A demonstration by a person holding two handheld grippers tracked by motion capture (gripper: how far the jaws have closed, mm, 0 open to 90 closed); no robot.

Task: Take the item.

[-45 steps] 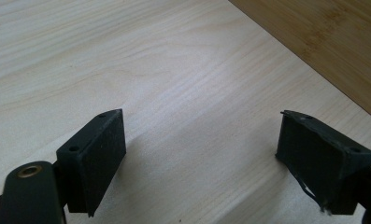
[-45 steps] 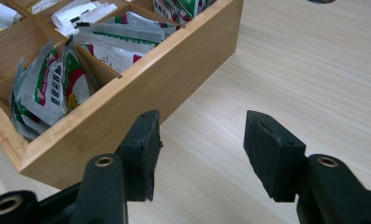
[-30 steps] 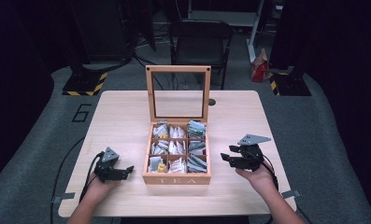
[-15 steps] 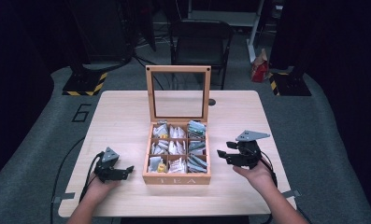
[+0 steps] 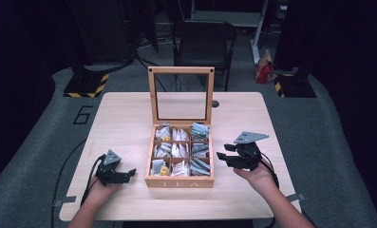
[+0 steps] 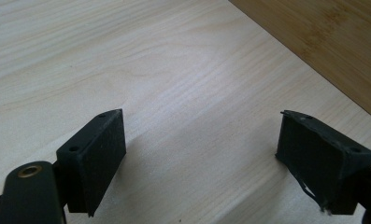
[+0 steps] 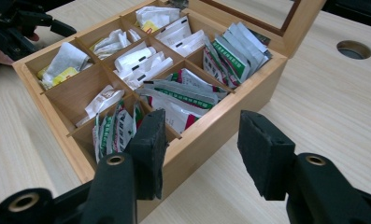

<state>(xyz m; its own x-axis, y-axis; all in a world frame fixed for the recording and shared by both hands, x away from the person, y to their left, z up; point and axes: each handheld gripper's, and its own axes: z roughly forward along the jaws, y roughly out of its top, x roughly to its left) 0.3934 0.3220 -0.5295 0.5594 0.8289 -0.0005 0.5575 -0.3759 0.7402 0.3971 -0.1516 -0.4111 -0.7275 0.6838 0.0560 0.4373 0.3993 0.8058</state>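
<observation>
The right gripper (image 5: 226,157), jaws spread and empty, hovered just right of the open tea box (image 5: 179,156), nearer its sachets (image 7: 183,95) than the left gripper (image 5: 124,174), likewise spread, on the tabletop (image 5: 124,118).

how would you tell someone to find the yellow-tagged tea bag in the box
Start at the wooden tea box in the middle of the table. In its front-left compartment, nearest the left gripper, lies the yellow-tagged bag; neighbouring packets are white or green.
</observation>
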